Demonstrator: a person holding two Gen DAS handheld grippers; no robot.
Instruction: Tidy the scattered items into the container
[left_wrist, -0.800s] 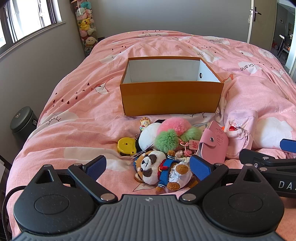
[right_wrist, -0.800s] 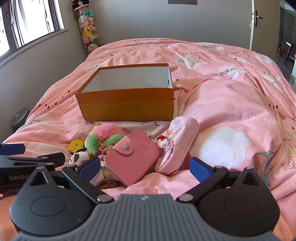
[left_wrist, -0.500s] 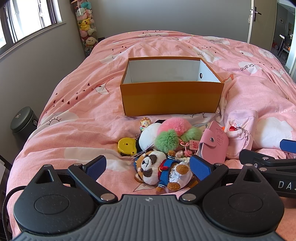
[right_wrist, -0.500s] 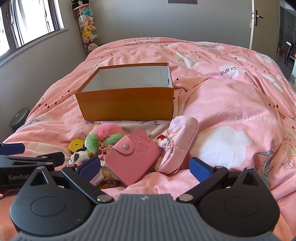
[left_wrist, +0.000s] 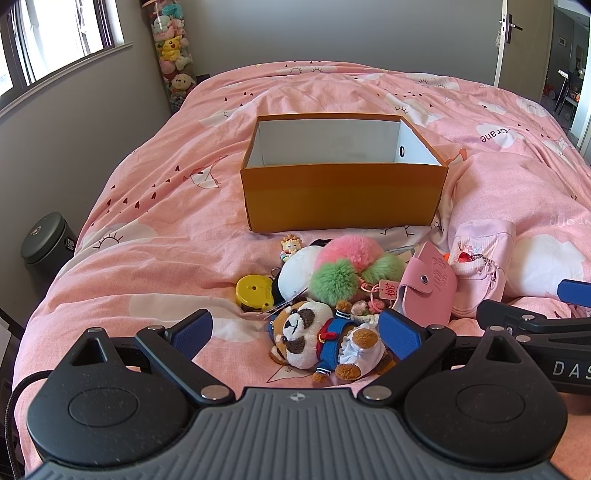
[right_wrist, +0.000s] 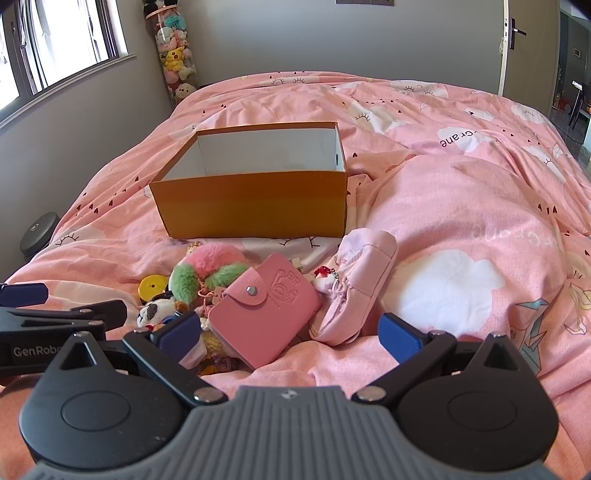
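Only leftward: panda plush (left_wrist: 314, 338) whole, beside yellow disc (left_wrist: 255, 291).

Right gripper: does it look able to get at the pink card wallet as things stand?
Probably yes. The right gripper is open and empty, and the pink card wallet lies just ahead between its fingers, on top of the pile with nothing over it. The pale pink pouch sits close beside it and may get nudged.

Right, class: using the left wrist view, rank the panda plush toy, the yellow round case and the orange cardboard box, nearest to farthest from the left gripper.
1. Panda plush toy, between its fingers.
2. Yellow round case, centre-left.
3. Orange cardboard box, behind.
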